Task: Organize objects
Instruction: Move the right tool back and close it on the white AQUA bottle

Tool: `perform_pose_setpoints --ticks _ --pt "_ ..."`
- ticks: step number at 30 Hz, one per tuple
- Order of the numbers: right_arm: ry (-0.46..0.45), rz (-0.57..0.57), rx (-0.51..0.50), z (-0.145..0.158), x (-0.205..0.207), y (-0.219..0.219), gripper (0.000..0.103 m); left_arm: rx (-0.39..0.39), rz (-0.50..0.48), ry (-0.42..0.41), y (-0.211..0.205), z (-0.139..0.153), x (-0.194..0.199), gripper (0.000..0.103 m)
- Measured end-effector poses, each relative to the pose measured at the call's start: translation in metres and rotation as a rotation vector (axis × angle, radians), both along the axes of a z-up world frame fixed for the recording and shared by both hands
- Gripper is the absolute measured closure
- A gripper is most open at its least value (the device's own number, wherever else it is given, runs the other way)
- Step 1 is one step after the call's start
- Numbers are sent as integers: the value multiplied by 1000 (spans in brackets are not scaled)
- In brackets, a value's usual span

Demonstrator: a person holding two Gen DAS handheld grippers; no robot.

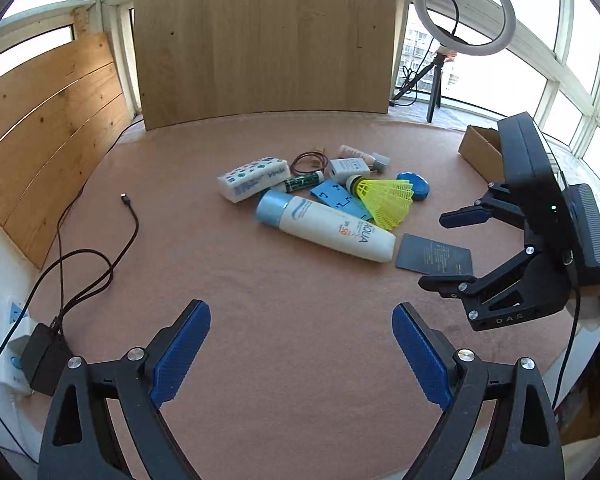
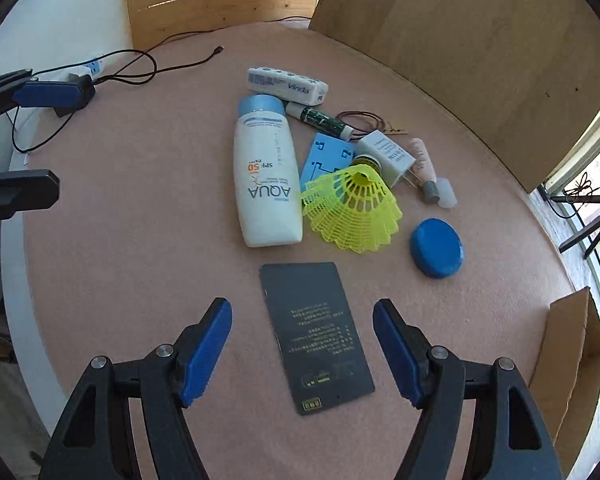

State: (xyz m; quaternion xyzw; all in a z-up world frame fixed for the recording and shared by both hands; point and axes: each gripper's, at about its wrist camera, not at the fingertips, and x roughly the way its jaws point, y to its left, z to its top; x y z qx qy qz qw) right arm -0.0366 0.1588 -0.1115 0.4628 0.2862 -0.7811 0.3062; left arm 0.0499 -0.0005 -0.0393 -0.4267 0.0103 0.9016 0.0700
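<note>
Left gripper: the left gripper is hanging over bare worktop, jaws spread wide, nothing between them.
Right gripper: the right gripper is pointing down with its jaws standing well apart and gripping nothing; the dark card is lying flat between and just ahead of its fingertips, not touched.
Cluster: ahead of both grippers the objects are sitting bunched together mid-worktop.
Sunscreen bottle: the white AQUA bottle is lying on its side just beyond the card, blue cap pointing away from the right gripper.
Shuttlecock: the yellow shuttlecock is lying beside the bottle, skirt overlapping a light-blue plastic piece.
Blue lid: the round blue lid is sitting alone, ahead and to the right of the right gripper.
Far items: a tissue pack, a green tube, a white charger and a pink tube are lying at the far side of the cluster.
Open room: a wide bare stretch is lying between the left gripper and the cluster.
Edges: a cardboard box is sitting at the worktop edge right of the right gripper; a black cable and a power strip are lying left of the left gripper; wooden boards are standing along the far edge.
</note>
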Motion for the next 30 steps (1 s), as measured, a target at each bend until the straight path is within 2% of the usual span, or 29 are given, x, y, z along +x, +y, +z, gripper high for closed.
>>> perform_pose_setpoints --ticks 2,4,9,11,12,15,19,22,24,27,30 --pt "-14 2 12 -10 -10 -17 34 -2 23 -2 -20 -2 9 8" --pt "-28 3 -30 -11 -20 -25 34 1 50 -5 -39 -3 18 8" --pt "-69 24 -39 -12 -38 -41 34 21 100 -7 -74 -9 34 7" --pt "-73 44 -53 -9 -40 -45 45 29 110 -7 -84 -12 38 7" --pt "-71 59 -50 -8 -39 -47 59 29 114 -4 -87 -13 39 7" --pt "-86 110 -46 -8 -31 -51 61 36 117 2 -95 -18 41 7" --pt "-109 272 -48 -7 3 -54 61 41 84 31 -96 -25 39 6" --pt "-120 403 -34 -8 35 -51 61 42 -19 66 -90 -34 36 6" --pt "-128 489 -23 -7 57 -47 61 24 -137 77 -77 -40 35 6" --pt "-127 607 1 -9 85 -32 61 -1 -344 44 -53 -52 33 6" --pt "-104 673 5 -9 101 -16 61 -10 -504 30 -30 -59 35 6"
